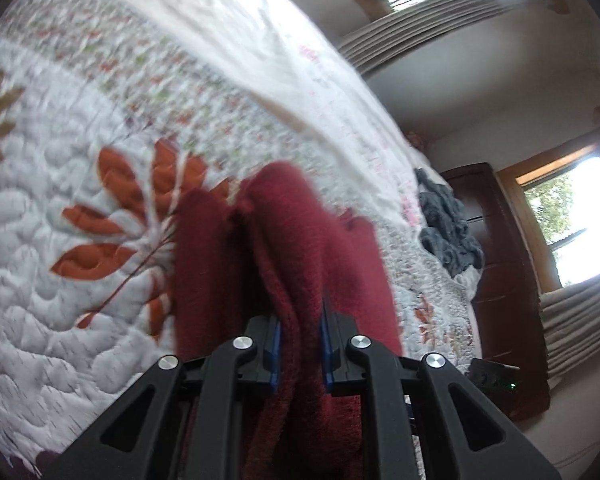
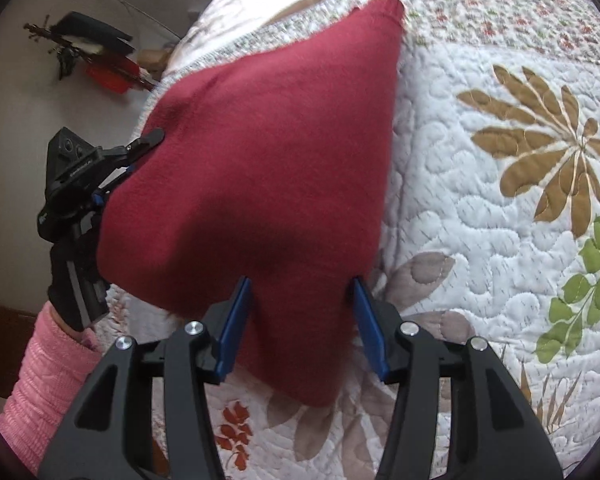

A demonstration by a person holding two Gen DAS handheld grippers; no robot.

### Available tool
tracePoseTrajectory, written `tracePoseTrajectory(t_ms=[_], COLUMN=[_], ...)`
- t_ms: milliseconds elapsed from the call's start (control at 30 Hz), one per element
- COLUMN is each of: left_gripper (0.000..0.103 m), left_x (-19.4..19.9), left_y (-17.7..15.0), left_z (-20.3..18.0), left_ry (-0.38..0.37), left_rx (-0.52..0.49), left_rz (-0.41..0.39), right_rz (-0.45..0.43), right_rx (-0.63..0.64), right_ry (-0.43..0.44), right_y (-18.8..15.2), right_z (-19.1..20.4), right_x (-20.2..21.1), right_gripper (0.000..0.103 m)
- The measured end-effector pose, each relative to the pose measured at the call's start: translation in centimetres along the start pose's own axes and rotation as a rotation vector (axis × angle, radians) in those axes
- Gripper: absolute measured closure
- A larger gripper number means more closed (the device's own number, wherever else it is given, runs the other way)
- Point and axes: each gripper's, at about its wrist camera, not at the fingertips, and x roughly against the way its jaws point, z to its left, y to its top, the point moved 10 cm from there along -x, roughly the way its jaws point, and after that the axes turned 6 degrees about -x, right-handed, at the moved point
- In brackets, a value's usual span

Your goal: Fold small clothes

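This is a bedroom in a home. A bed point(image 2: 480, 208) fills most of both views, spread with a white quilted coverlet point(image 1: 52, 264) appliquéd with orange, tan and green leaves. Beyond its far side stand a dark wooden dresser point(image 1: 504, 280) and wood-framed windows point(image 1: 572, 216) with pleated blinds point(image 1: 412, 24), trees outside.

Both grippers are matte black plastic with angular cut-out arms, round silver screw heads at the joints, and flat blue pads lining the fingers: the left gripper point(image 1: 300, 344), the right gripper point(image 2: 300, 320). Behind the left gripper, a black glove point(image 2: 66, 284) meets a ribbed pink sleeve point(image 2: 40, 384).
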Motion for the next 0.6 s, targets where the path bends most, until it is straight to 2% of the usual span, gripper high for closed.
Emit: tracePoseTrajectory(t_ms=[167, 367, 467, 600], left_gripper=[0.085, 0.078, 0.077, 0.066], left_x=[-0.2, 3.4, 5.9, 7.7], left_y=[-1.0, -2.1, -3.5, -6.6], left_z=[1.2, -0.4, -2.0, -4.1], left_ry=[0.025, 0.053, 0.018, -0.013], left_rx=[0.007, -0.031, -0.041, -0.065], left_rz=[0.026, 0.014, 0.019, 0.039], right_rz=[0.022, 0.007, -0.002, 0.007], right_rx=[-0.026, -0.021, -0.021, -0.041], right_ry=[-0.012, -0.001, 0.021, 0.058], right_y=[-0.4, -0.7, -1.3, -2.2], right_z=[-0.6, -0.3, -0.1, -0.4], right_x=[-1.6, -0.3, 0.7, 1.7], right_gripper=[0.052, 0.05, 0.05, 0.05])
